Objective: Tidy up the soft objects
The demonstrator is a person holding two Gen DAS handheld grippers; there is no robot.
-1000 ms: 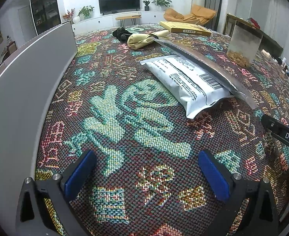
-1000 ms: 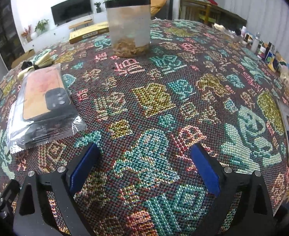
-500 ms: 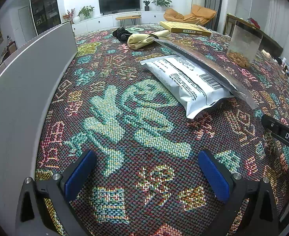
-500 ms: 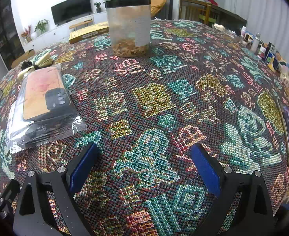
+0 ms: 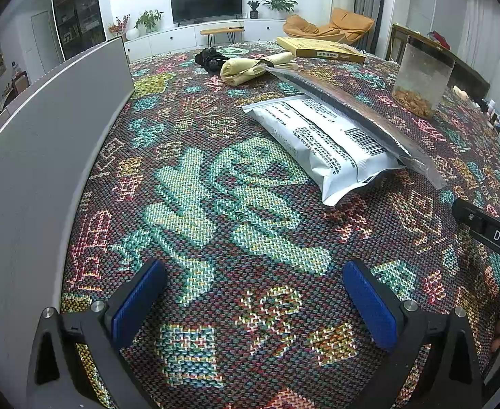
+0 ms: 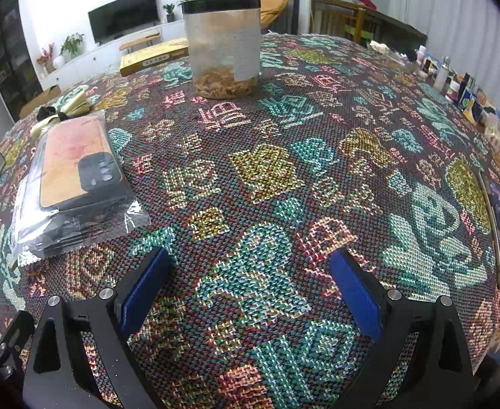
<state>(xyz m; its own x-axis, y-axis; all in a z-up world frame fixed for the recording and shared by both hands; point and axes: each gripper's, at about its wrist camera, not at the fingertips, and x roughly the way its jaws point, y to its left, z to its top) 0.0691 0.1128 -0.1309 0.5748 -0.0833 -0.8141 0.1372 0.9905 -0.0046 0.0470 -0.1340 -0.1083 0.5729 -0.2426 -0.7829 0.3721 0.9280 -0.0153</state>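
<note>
A grey upright panel (image 5: 48, 129) is standing along the far left edge of the surface (image 5: 215, 184), which is wearing a woven cloth with bright coloured patterns. The left gripper (image 5: 253, 293) is hovering low over bare cloth near that panel, its jaws spread wide and holding nothing, blue pads (image 5: 137, 303) facing each other across the gap. Ahead of it and to the right, a white pouch with a barcode (image 5: 321, 146) is lying flat, and a clear bag with a phone case (image 5: 345, 109) is resting partly on top of it, overlapping its right side. Farther back, a rolled cream cloth (image 5: 250, 68) is lying just beside a small black bundle (image 5: 209, 59), the two touching or nearly so. A flat yellow box (image 5: 321, 47) is sitting beyond them near the far edge.

In the right wrist view the clear bag with a phone case (image 6: 76, 177) is lying at the left, its crinkled end pointing toward the camera. The right gripper (image 6: 250, 293) is hanging over open cloth to the right of that bag, jaws likewise wide apart and gripping nothing. Straight ahead, well apart from it, a clear canister with a black lid (image 6: 224, 46) is standing upright with brownish bits in its bottom. Small bottles and packets (image 6: 461, 85) are crowding the far right edge.
</note>
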